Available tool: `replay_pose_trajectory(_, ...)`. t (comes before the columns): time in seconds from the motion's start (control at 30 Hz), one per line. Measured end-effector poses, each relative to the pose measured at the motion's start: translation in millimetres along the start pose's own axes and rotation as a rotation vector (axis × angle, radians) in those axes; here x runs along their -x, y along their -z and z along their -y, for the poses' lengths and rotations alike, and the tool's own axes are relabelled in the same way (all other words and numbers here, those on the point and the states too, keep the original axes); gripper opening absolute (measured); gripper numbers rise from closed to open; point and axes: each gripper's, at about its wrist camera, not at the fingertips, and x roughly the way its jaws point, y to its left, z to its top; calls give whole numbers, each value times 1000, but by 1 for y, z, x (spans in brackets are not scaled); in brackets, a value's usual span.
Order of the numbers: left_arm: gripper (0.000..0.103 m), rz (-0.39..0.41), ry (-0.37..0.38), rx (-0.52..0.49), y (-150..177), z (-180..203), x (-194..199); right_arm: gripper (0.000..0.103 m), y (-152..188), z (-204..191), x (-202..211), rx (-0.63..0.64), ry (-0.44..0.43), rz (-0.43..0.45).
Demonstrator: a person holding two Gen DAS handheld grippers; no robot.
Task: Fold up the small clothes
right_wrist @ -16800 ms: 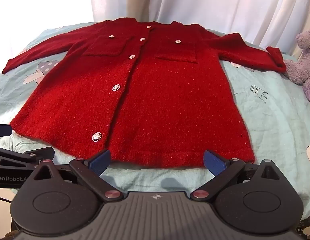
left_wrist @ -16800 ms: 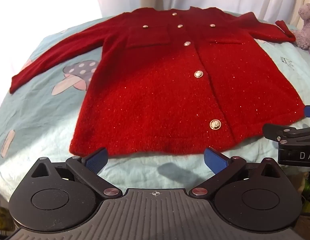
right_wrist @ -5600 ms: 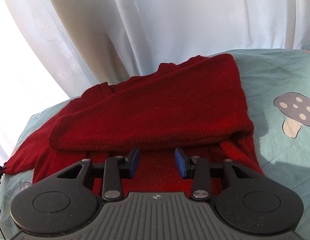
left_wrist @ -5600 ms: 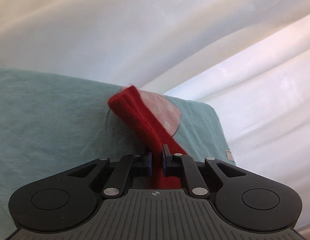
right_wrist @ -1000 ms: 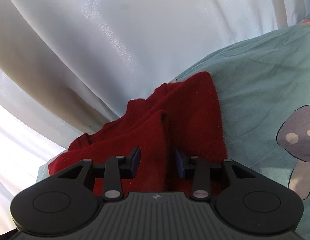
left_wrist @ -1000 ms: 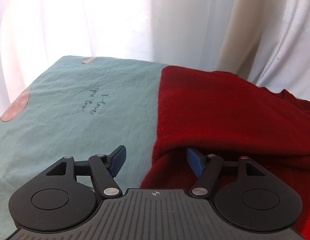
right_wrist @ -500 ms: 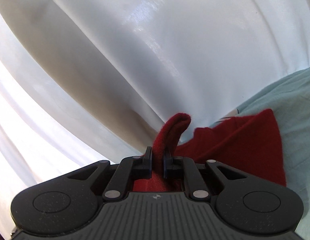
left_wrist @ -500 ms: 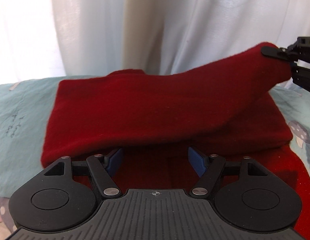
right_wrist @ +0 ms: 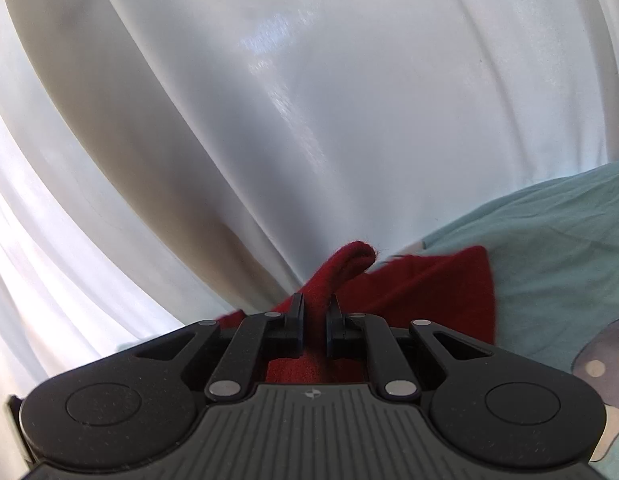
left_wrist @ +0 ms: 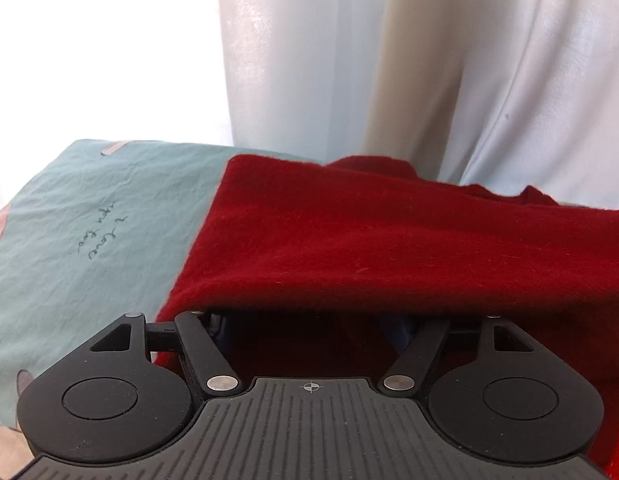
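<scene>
White curtain (right_wrist: 309,120) in smooth hanging folds behind all. Pale green printed bedsheet (left_wrist: 89,220) spread left of the left gripper (left_wrist: 309,320). Fuzzy red knit cardigan (left_wrist: 389,240) folded, long axis crosswise; fold draped over left gripper's tips, jaws apart. Right gripper (right_wrist: 314,320) tilted, clamped on a raised cardigan edge.

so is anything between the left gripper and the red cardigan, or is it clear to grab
Nothing visible stands in the way. The left gripper sits open with its fingertips tucked under a folded layer of the red cardigan, cloth draping right over them. The right gripper is shut on another fold.
</scene>
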Motion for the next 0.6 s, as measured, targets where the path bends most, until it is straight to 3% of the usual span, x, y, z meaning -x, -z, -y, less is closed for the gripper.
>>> replay_pose_trajectory(0.17, 77, -59, 70, -87, 12, -13, 29, 9, 21, 21, -22, 37, 170, -130)
replay_pose_trajectory(0.27, 83, -20, 82, -115, 4, -18, 45, 11, 24, 27, -23, -10, 155, -141)
replay_pose_trajectory(0.4, 86, 42, 24, -91, -22, -20, 39, 15, 21, 30, -32, -56, 135, -152)
replay_pose_trajectory(0.6, 85, 27, -31, -90, -35, -11, 8, 9, 18, 14, -36, 56, 175, -129)
